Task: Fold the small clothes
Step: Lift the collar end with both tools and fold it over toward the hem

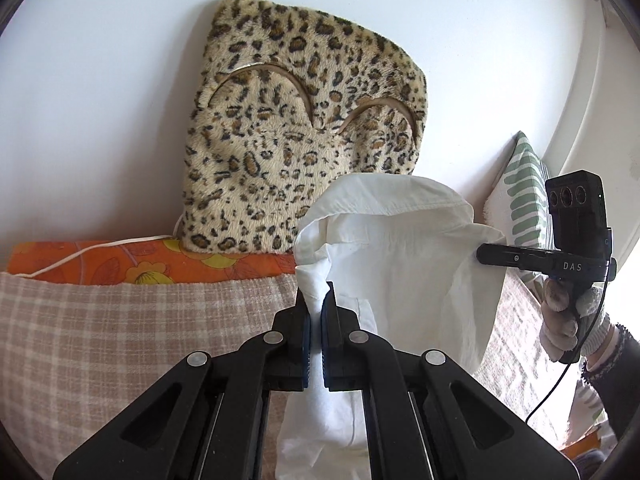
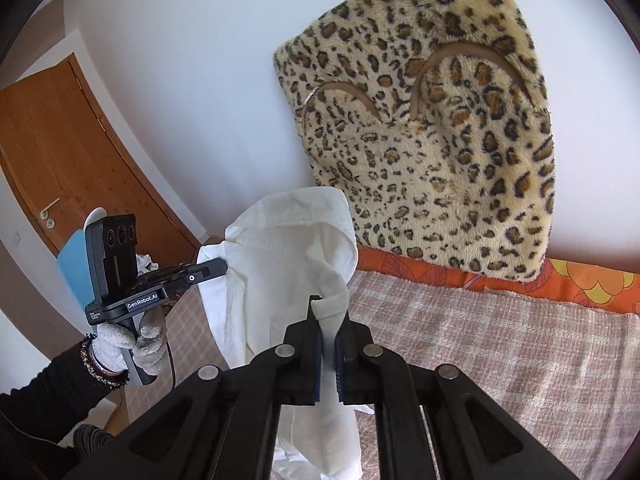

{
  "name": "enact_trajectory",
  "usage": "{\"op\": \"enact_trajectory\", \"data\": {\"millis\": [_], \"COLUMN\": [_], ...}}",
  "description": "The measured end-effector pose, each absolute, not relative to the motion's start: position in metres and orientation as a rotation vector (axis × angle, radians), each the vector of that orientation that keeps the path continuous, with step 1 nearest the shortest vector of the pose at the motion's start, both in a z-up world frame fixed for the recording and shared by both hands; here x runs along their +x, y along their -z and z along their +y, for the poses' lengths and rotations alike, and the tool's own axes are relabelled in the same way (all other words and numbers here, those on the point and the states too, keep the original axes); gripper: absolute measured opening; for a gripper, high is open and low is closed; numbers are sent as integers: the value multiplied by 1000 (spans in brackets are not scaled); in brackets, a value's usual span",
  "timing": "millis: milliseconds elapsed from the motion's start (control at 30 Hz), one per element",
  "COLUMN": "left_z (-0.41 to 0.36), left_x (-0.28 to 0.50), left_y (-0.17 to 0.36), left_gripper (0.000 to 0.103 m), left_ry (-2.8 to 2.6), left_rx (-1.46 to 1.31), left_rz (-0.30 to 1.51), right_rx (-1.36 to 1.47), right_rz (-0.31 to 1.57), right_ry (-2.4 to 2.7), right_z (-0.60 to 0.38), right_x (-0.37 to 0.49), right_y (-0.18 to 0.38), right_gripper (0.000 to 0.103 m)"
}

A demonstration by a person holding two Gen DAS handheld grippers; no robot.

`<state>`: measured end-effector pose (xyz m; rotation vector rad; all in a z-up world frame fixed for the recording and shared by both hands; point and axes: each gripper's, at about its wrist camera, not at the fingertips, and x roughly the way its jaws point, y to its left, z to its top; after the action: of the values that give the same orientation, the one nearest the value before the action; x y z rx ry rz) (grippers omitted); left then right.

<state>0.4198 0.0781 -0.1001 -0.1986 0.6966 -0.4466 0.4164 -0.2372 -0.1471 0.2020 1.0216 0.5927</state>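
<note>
A small white garment (image 1: 392,248) hangs in the air above the bed, stretched between both grippers, its lower part drooping down past the fingers. In the left wrist view my left gripper (image 1: 316,300) is shut on the garment's left edge. My right gripper (image 1: 482,257), held by a gloved hand (image 1: 560,320), pinches the right edge. In the right wrist view the right gripper (image 2: 329,314) is shut on a fold of the same white garment (image 2: 288,248). There the left gripper (image 2: 222,269) clamps the far edge.
A checked pink-and-beige blanket (image 1: 120,340) covers the bed over an orange floral sheet (image 1: 140,264). A leopard-print cushion (image 1: 304,120) leans on the white wall. A green-striped pillow (image 1: 524,196) lies at the right. A wooden door (image 2: 60,152) stands at the left.
</note>
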Motion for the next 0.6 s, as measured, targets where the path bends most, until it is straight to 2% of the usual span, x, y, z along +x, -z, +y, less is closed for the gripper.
{"op": "enact_trajectory", "data": {"millis": [333,600], "left_z": [74,76], "left_x": [318,261], "left_y": [87,110], "left_gripper": [3,3], "left_ry": [470,464], "left_rx": [-58,-10], "left_rz": [652,707], "right_rx": [88,10], "right_rz": [994,1009], "right_ry": [-595,-569], "right_z": [-219,-203], "right_x": [320,236], "right_y": [112,123], "right_gripper": [2,2]}}
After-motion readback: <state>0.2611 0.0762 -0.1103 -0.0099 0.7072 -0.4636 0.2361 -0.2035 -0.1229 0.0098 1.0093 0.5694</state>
